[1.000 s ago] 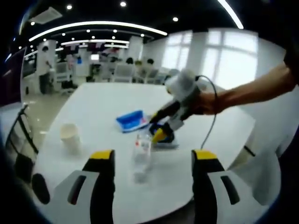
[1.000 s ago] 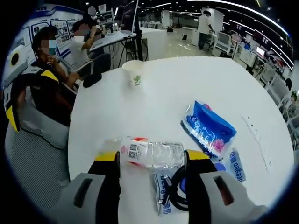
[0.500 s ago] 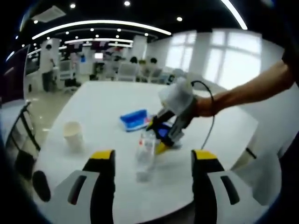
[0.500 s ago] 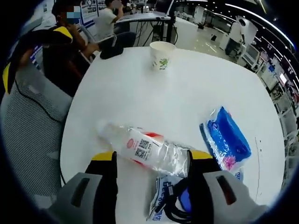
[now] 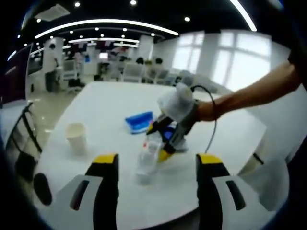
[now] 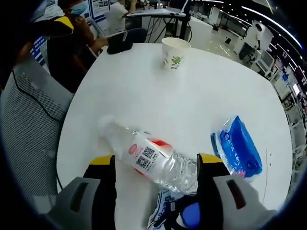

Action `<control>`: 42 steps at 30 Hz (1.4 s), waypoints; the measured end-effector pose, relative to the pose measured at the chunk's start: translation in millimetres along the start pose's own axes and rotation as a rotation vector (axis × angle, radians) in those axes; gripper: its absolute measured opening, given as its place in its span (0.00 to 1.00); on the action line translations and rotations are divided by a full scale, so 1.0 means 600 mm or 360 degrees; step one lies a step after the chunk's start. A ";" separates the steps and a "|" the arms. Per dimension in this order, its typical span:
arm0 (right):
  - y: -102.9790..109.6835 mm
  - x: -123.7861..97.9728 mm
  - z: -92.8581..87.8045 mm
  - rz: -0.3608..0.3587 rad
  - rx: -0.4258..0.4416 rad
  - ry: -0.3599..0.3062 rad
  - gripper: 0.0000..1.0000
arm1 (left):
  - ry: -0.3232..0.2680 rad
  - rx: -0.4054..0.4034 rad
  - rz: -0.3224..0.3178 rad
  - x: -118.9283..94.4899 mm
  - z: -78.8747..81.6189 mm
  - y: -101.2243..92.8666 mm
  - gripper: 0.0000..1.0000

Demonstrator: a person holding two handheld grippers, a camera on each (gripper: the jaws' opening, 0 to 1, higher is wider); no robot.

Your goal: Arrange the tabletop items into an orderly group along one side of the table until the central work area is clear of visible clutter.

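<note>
Left gripper hangs with its yellow-tipped jaws spread wide, nothing between them. The right gripper reaches in from three o'clock on a bare, outstretched forearm, and its own view shows its jaws parted, one on each side.

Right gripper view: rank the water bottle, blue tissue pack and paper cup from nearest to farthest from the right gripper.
1. Water bottle: lying on its side between the fingers of the right gripper.
2. Blue tissue pack: on the table just beyond the right-hand finger, off to the right.
3. Paper cup: upright at the far edge of the table.
</note>
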State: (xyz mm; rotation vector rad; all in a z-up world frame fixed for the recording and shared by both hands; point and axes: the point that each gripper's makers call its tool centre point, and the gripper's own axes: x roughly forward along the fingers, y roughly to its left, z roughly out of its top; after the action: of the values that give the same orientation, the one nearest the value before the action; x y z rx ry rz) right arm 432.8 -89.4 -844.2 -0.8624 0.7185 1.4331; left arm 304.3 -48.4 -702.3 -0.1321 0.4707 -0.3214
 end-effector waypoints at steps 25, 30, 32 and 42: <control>0.040 0.043 0.045 0.0064 -0.0077 0.0050 0.53 | 0.0019 -0.0016 -0.0026 0.003 -0.005 -0.003 0.60; 0.053 0.061 0.051 0.0082 -0.0210 0.0120 0.54 | 0.0023 -0.0015 -0.0031 0.003 -0.006 -0.004 0.60; 0.056 0.067 0.054 0.0085 -0.0227 0.0127 0.54 | 0.0020 -0.0024 -0.0037 0.003 -0.005 -0.004 0.60; 0.064 0.071 0.059 0.0085 -0.0201 0.0045 0.45 | -0.0032 -0.0177 -0.0053 -0.001 0.005 0.009 0.59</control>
State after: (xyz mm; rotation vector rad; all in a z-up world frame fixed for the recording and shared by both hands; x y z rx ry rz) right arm 392.8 -39.2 -864.4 -0.9694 0.6821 1.5291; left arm 306.6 -42.7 -700.5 -0.2514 0.4669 -0.3260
